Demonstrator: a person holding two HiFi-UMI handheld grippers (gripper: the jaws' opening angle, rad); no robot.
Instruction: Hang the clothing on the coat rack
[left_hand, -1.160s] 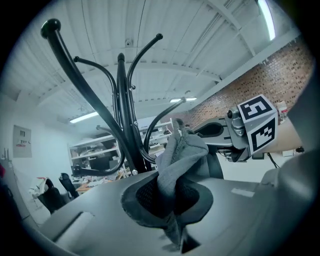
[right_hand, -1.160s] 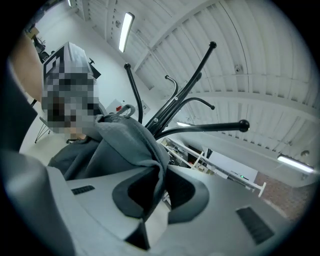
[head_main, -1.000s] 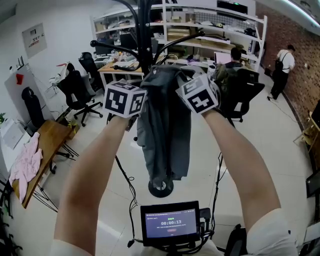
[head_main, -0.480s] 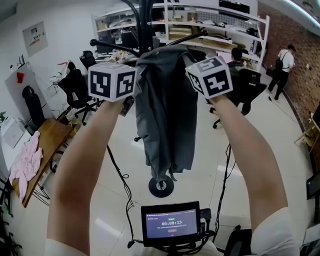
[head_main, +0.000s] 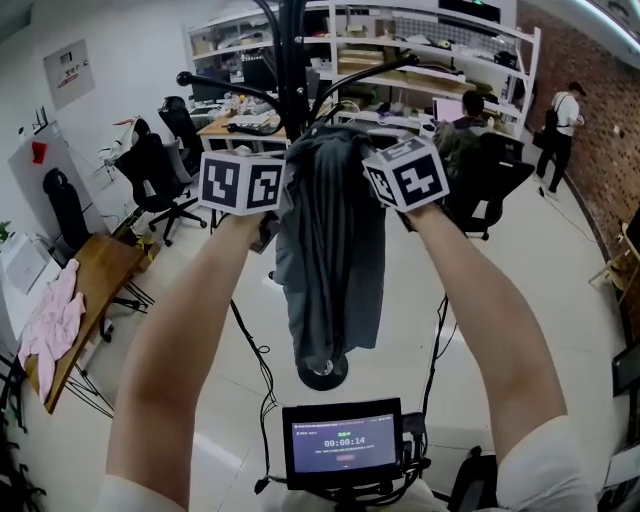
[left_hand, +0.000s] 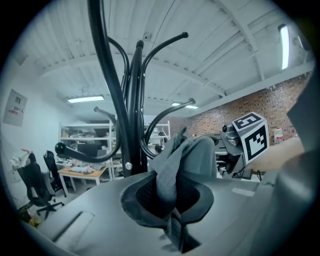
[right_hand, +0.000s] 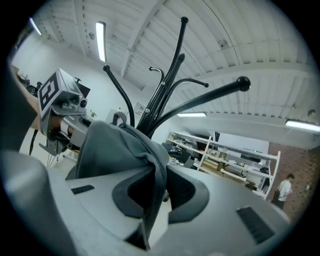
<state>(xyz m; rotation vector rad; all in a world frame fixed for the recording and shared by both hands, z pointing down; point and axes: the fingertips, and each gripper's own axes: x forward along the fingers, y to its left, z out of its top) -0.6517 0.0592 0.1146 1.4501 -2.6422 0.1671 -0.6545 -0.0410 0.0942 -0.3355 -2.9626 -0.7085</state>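
We hold the garment (head_main: 330, 270) up at the rack (head_main: 291, 70), left gripper (left_hand: 167, 195) and right gripper (right_hand: 156, 192) each clamped on its cloth, seemingly not yet hooked or released.

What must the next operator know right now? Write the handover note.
Left gripper: jaws shut on the grey garment.
Right gripper: jaws shut on the same garment.
Garment hangs between both grippers, in front of the coat rack pole, below its hook tips; no hook carries it.
Done: garment raised to the rack.
Left: drape it over a hook, then open both jaws.
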